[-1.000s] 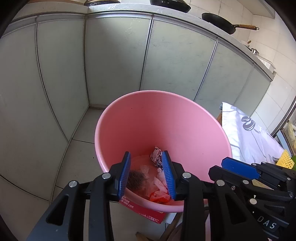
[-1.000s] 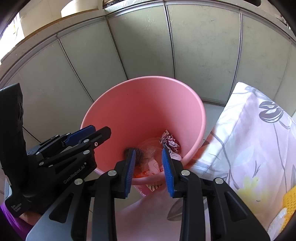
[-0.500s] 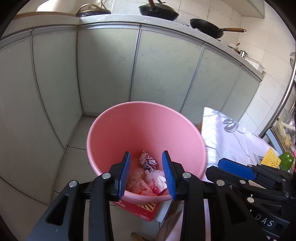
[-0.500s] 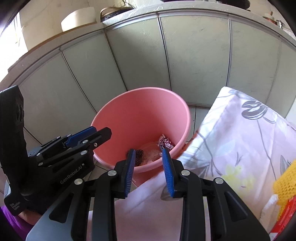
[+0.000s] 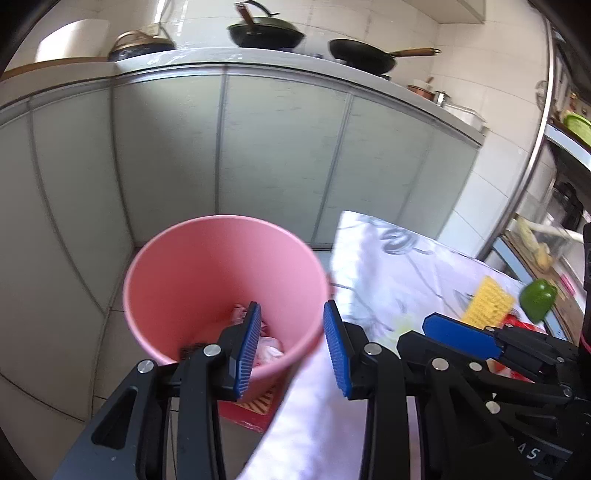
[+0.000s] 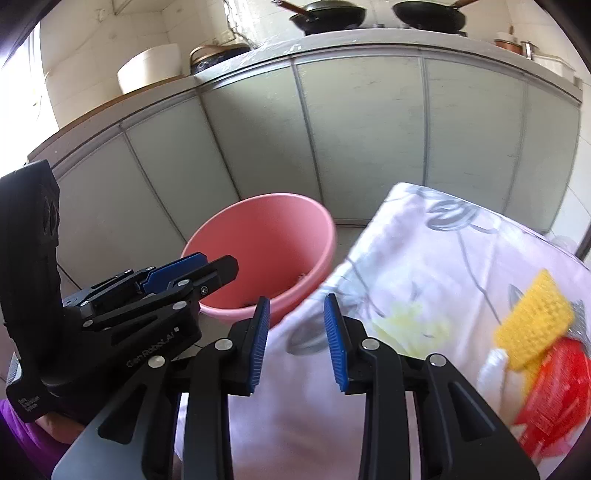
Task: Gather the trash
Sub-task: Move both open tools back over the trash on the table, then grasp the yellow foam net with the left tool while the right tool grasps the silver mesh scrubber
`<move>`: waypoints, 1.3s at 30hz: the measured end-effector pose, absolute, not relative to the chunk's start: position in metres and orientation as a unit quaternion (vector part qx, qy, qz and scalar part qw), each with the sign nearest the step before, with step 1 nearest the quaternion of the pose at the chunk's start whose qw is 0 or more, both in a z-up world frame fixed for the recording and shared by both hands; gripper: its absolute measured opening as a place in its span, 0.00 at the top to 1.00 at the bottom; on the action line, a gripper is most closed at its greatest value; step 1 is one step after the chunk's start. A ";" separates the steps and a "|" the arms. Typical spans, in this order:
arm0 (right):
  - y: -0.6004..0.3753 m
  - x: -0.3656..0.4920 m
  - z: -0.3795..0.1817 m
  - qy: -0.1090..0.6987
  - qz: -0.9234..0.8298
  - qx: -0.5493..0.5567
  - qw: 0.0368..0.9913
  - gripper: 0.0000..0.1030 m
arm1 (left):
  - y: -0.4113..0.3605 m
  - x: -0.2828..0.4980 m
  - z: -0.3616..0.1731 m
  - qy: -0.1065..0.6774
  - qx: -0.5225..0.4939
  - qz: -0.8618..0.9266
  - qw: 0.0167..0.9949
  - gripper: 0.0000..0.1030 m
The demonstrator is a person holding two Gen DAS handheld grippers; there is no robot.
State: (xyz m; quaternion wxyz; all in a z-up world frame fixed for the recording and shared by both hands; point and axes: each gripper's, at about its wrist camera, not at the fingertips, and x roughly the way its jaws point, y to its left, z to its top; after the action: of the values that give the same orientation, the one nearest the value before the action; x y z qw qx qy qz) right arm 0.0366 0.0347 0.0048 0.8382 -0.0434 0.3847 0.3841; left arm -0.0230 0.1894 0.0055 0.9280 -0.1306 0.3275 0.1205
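A pink bucket (image 5: 207,266) stands on the floor beside the table and holds crumpled wrappers and tissue (image 5: 269,350). It also shows in the right wrist view (image 6: 266,243). My left gripper (image 5: 291,343) is open and empty, above the bucket's near rim and the table corner. My right gripper (image 6: 297,339) is open and empty over the table's corner, to the right of the bucket. Each gripper shows in the other's view: the right one (image 5: 480,343), the left one (image 6: 162,288).
The table's floral cloth (image 6: 443,266) carries a yellow sponge (image 6: 532,314), a red package (image 6: 554,391) and a green pepper (image 5: 537,299). Grey cabinet doors (image 5: 280,155) stand behind the bucket, with pans (image 5: 266,35) on the counter. A red carton (image 5: 251,413) lies under the bucket.
Both grippers have pulled back and up from the bucket toward the table. The bucket looks smaller and lower, and more of the tablecloth and its items shows. Both stay open and empty.
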 end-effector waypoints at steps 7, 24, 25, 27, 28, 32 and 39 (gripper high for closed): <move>-0.002 0.027 0.005 0.383 0.357 -0.030 0.851 0.70 | 0.157 -0.024 0.012 0.319 -0.127 0.070 0.937 0.67; -0.159 0.028 0.025 0.344 0.218 0.046 0.912 0.70 | 0.068 -0.007 0.006 0.354 -0.096 -0.032 0.930 0.67; -0.167 0.031 0.024 0.345 0.210 0.052 0.913 0.70 | 0.065 -0.005 0.007 0.356 -0.095 -0.036 0.929 0.67; -0.184 0.035 0.021 0.350 0.192 0.067 0.914 0.70 | 0.055 0.001 0.008 0.360 -0.092 -0.049 0.927 0.67; -0.195 0.038 0.018 0.353 0.184 0.078 0.914 0.70 | 0.050 0.004 0.009 0.362 -0.090 -0.055 0.926 0.67; -0.219 0.045 0.007 0.365 0.168 0.104 0.910 0.69 | 0.032 0.019 0.010 0.371 -0.087 -0.080 0.921 0.63; -0.243 0.051 -0.002 0.369 0.160 0.119 0.908 0.69 | -0.013 0.053 0.005 0.374 -0.036 -0.109 0.920 0.61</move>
State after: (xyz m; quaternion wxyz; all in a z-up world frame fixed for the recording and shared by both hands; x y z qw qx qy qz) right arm 0.0511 -0.2425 -0.0018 0.9080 0.1193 0.3685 0.1597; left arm 0.0533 -0.0129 0.0051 0.9203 -0.0362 0.3739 -0.1092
